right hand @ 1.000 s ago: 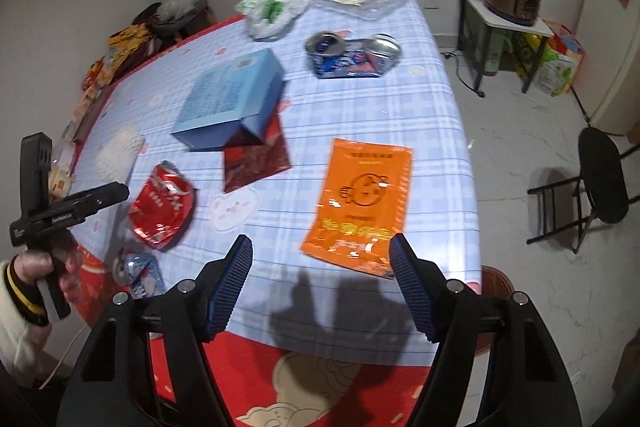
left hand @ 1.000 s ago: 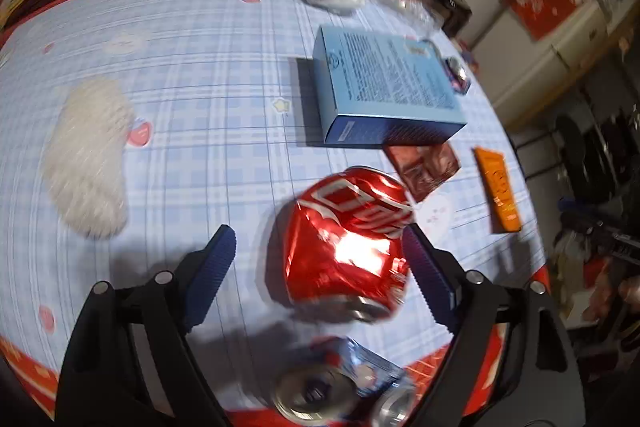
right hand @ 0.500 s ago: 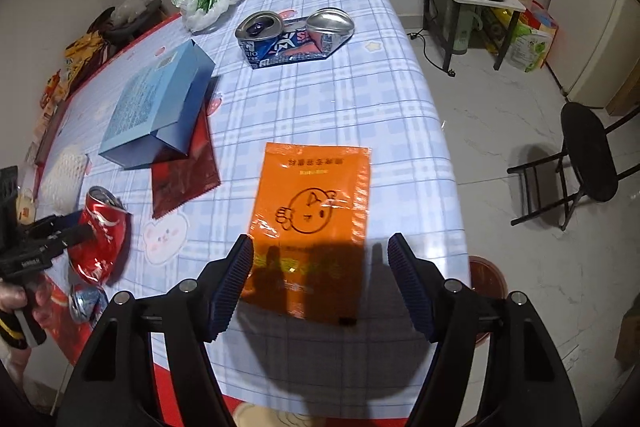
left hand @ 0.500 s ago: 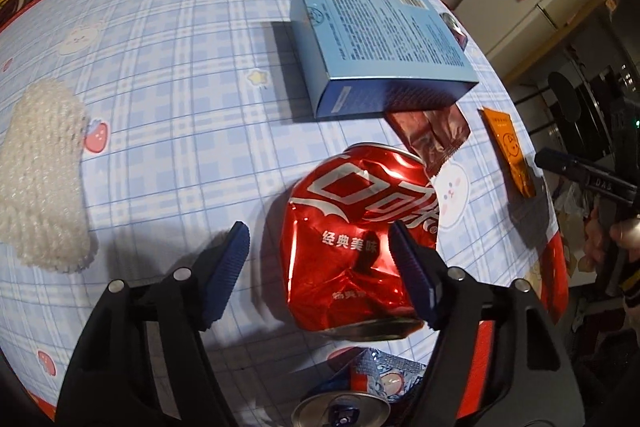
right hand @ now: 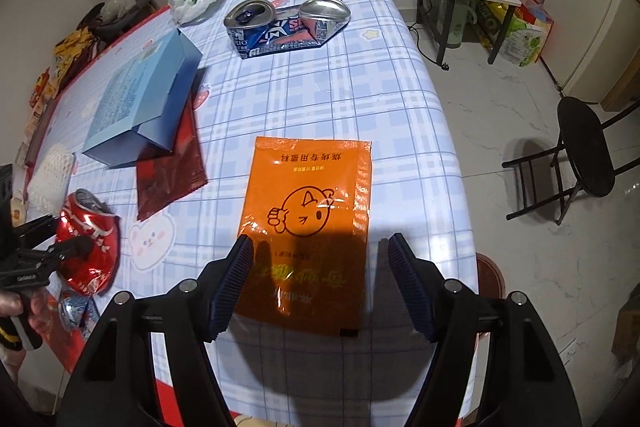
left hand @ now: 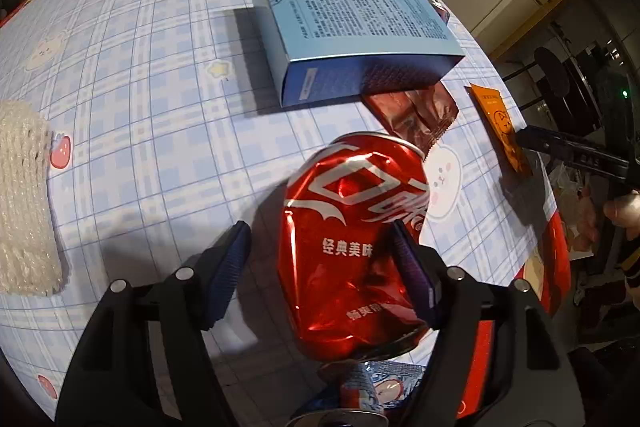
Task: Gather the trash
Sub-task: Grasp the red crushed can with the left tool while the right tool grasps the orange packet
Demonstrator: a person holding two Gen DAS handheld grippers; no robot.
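The left gripper (left hand: 320, 267) stands wide around the crushed red can (left hand: 354, 247) near the tabletop (left hand: 160, 67) front edge – right pad close to touching, left pad apart. It should centre before it closes, because dented metal can slip. The right gripper (right hand: 320, 283) is wide over the orange packet (right hand: 308, 231); a flat packet is best slid to the near edge – free room there

Bare bench (left hand: 140, 115) is lying open left of the crushed red can (left hand: 352, 247), up to the white foam net (left hand: 24, 199). Behind the can, the blue box (left hand: 352, 27) and red wrapper (left hand: 416, 115) are crowding in. Around the orange packet (right hand: 308, 223), open cloth is stretching toward the flattened blue can (right hand: 284, 27).
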